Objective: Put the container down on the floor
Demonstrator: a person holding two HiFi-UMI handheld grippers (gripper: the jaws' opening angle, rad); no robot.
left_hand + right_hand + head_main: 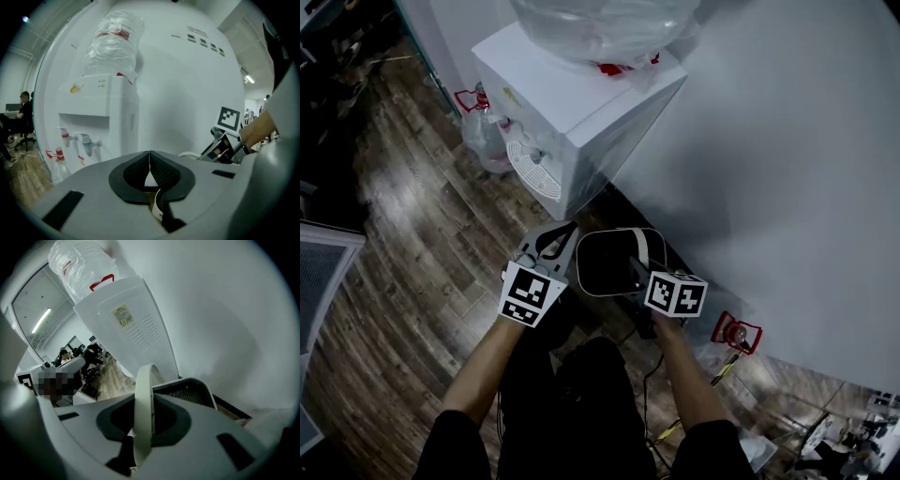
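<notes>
white water dispenser (572,103) on wood floor (412,244).

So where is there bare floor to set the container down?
The widest bare wood floor lies left of the left gripper, between the water dispenser and the grey panel at the frame's left edge. By the wall on the right it is crowded: cables and a red-handled item. A bottle crowds the dispenser's foot.
</notes>
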